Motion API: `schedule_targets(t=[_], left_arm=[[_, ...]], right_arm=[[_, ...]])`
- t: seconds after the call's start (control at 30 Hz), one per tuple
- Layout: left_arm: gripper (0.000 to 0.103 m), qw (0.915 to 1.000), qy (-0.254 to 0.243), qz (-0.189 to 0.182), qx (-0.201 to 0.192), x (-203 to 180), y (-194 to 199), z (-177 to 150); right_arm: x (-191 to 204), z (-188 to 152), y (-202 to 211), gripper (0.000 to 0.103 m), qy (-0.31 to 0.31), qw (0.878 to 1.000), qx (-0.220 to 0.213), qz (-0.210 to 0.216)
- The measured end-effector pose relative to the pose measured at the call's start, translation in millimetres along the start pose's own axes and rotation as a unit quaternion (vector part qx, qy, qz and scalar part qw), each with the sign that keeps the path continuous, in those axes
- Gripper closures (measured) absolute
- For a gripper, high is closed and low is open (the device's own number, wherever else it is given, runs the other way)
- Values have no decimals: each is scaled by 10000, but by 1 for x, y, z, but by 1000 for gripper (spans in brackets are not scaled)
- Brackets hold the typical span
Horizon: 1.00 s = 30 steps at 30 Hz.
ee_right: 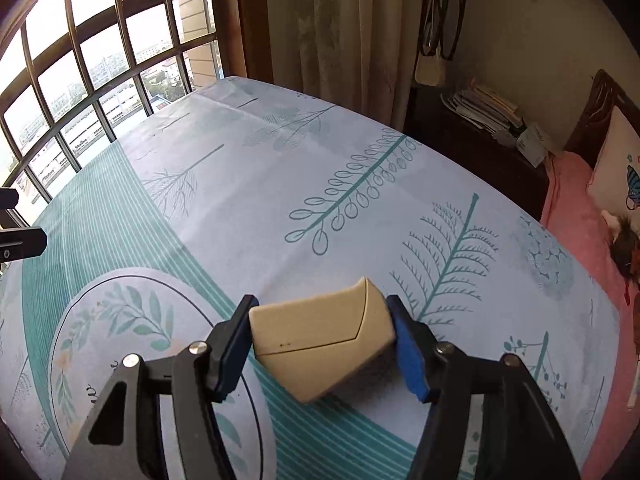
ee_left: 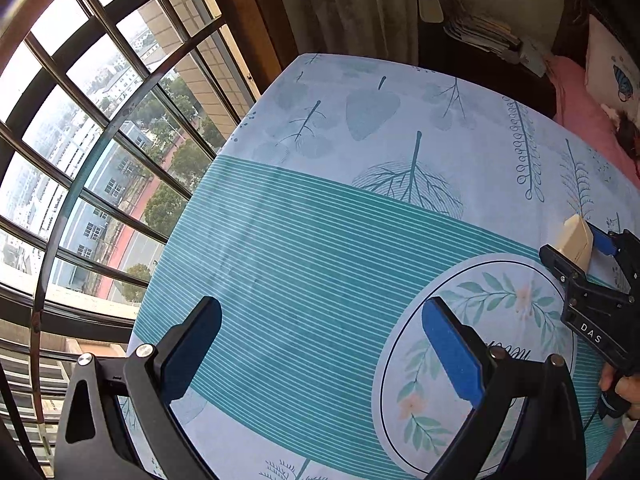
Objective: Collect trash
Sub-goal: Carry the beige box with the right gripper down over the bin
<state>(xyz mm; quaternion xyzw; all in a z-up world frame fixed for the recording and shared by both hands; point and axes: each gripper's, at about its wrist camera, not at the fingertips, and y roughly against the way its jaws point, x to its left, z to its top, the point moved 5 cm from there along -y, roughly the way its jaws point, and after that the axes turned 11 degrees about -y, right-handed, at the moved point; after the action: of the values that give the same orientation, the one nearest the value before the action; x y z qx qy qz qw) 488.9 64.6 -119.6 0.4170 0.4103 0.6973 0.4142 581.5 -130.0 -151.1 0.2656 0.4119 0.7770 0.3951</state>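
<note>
A bed under a smooth cotton sheet printed with teal stripes and leaves fills the room beside a barred window. The right gripper clamps a cream box — hard-edged, probably card — between its blue pads, the box's long axis running pad to pad and its flap end toward the right-hand pad. The left gripper hangs wide open over the stripes with nothing between its fingers — well apart from the box.

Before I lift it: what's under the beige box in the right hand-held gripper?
The beige box sits between the right hand-held gripper's blue pads, on the leaf-print bedsheet. Only striped sheet shows around it; the patch directly beneath is covered, so anything there stays unseen.
</note>
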Motion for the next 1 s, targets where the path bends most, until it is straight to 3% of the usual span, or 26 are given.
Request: schedule_targets(t=[0.17,0.4,0.67,1.0], left_arm=[[4,9997,-19,-189,-154,0,12,-7],[4,9969,-479,-456,-425,-6,41,-39],[4,9865,-1147,-858,-799,5,80,-115],[8,9625,-1802,-1588,-1260,69,128,-219]], right_arm=[[15,-18,18,39,-68,9999,39,76],[46,-55,65,39,-606,9976,-7,346],[106,-105,136,39,-1341,9897,-154,472],[212,-195,224,39,-2313,9715,-513,-63]])
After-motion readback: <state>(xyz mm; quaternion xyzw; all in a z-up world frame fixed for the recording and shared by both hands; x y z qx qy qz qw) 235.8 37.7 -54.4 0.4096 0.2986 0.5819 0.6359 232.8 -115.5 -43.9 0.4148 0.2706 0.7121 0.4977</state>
